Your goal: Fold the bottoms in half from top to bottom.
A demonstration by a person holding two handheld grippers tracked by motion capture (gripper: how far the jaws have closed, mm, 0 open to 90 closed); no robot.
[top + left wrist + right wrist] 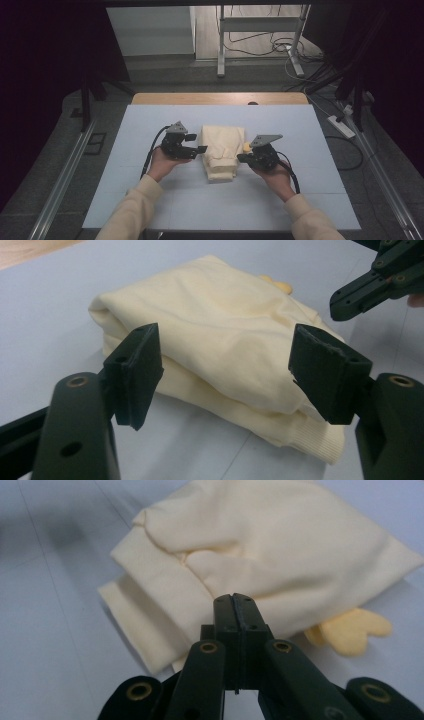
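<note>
folded cloth [221, 152] between claws, table edges far.

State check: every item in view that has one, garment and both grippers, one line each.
cream garment: folded into a compact stack on the table, ribbed hem at its near end, not gripped.
yellow piece: flat, sticking out from under the garment's edge.
left gripper: open, jaws toward the garment.
right gripper: shut, nothing between its jaws.

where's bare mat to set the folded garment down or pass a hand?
Free: the light blue mat left of the left gripper, right of the right gripper, the far strip up to the wooden edge, and the near strip between the sleeves. Crowded: the centre, both grippers flanking the cream garment.
</note>
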